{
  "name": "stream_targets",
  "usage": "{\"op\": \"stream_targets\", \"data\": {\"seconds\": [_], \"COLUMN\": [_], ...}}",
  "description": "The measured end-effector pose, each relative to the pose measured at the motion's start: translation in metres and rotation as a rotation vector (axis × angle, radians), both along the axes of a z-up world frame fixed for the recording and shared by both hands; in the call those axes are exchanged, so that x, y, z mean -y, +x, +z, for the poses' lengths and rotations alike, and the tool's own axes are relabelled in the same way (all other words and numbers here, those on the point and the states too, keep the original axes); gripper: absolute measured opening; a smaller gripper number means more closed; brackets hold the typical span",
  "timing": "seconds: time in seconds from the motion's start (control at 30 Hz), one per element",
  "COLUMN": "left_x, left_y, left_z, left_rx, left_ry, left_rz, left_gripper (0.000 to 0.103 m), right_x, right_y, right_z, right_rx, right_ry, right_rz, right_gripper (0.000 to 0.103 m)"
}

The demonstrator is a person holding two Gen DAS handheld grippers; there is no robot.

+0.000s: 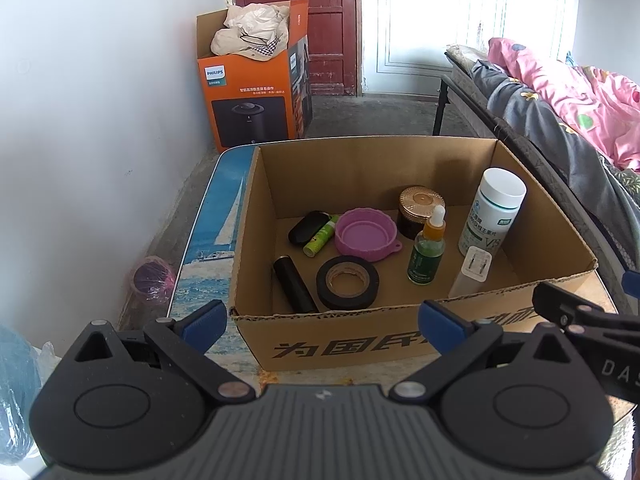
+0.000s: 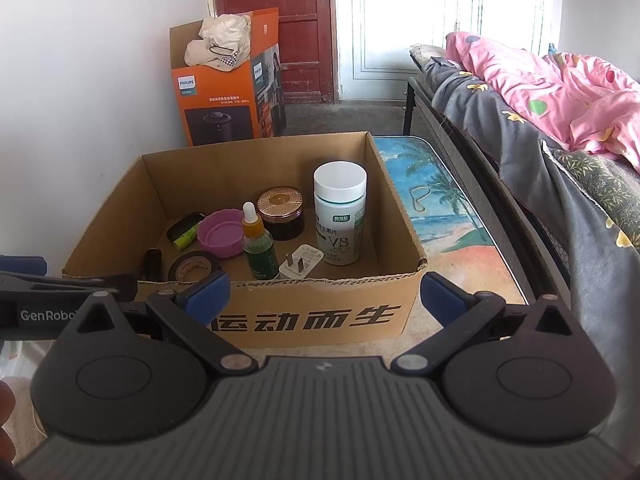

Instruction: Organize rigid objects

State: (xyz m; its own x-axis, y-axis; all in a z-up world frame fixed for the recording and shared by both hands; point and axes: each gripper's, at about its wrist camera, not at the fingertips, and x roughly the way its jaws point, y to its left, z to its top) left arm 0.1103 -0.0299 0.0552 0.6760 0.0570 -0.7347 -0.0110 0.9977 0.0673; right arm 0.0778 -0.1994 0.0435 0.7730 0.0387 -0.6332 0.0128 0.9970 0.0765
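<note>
The open brown cardboard box (image 1: 360,344) on the picture-printed bench (image 2: 436,200) holds all the items; nothing lies outside it. The tall white vitamin bottle (image 2: 340,216), marked "VB", and the green dropper bottle (image 2: 259,244) stand upright and could topple if bumped. Left gripper (image 1: 320,320) and right gripper (image 2: 324,296) hang before the box, fingers wide, empty. The orange carton (image 1: 248,100) behind reads "PHILIPS".

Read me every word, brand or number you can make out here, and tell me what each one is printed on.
"PHILIPS": orange box by the wall; its smaller print is too blurred.
"为国民": cardboard box front, left wrist view, cut off there.
"运动而生": same front, right wrist view.
"VB": white bottle; other print too small.
"GenRobo": left gripper, cut off.
"DAS": right gripper, cut off.
</note>
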Motion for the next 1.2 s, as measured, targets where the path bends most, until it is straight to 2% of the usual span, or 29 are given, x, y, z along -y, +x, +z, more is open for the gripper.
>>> {"op": "stream_targets", "data": {"seconds": [1.2], "left_x": [-0.0034], "left_y": [-0.0077], "left_z": [0.0034], "left_rx": [0.003], "left_ry": [-0.005], "left_rz": [0.017], "left_gripper": [0.101], "right_x": [-0.0014], "right_y": [-0.0053], "right_z": [0.0036], "right_rx": [0.007], "right_ry": [-0.011], "right_rz": [0.007], "right_gripper": [0.102]}}
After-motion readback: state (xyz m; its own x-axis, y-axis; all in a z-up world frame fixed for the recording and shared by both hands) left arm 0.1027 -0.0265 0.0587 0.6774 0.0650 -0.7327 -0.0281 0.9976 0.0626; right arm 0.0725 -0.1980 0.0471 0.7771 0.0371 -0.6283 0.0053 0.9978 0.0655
